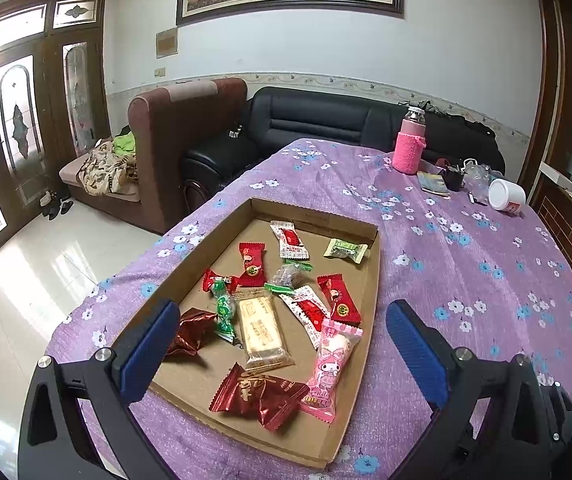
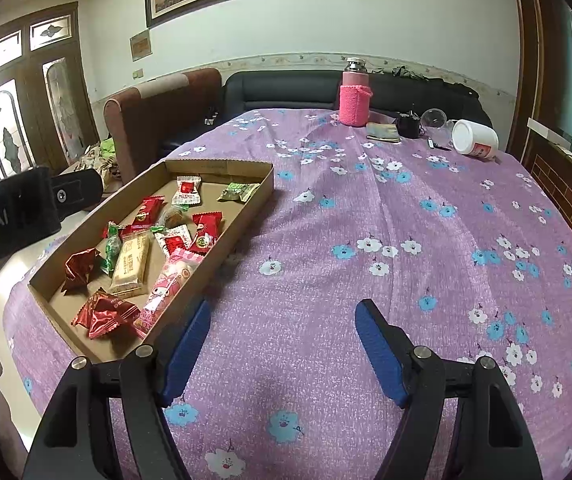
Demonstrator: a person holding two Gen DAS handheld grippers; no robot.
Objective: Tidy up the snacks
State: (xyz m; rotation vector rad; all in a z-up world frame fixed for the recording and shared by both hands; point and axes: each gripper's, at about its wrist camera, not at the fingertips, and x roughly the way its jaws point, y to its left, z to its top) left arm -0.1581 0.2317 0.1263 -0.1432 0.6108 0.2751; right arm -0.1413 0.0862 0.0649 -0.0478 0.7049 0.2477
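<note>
A shallow cardboard tray [image 1: 365, 288] lies on the purple flowered tablecloth and holds several wrapped snacks: red packets [image 1: 252, 265], green candies [image 1: 224, 312], a beige bar [image 1: 262, 330], a pink cartoon packet [image 1: 331, 364] and dark red foil packets [image 1: 258, 396]. My left gripper [image 1: 282, 312] hovers over the tray's near half, open, its blue pads wide apart with nothing pressed between them. In the right wrist view the tray [image 2: 242, 216] sits at left. My right gripper [image 2: 284, 312] stands open over bare cloth, to the right of the tray's near corner, holding nothing.
At the table's far end stand a pink knit-covered bottle [image 2: 354, 96], a folded cloth [image 2: 382, 132], a small black object [image 2: 407, 126], a clear cup [image 2: 434, 120] and a tipped white jar [image 2: 474, 138]. Sofas [image 1: 325, 128] stand behind the table; the left hand's device [image 2: 14, 208] shows at left.
</note>
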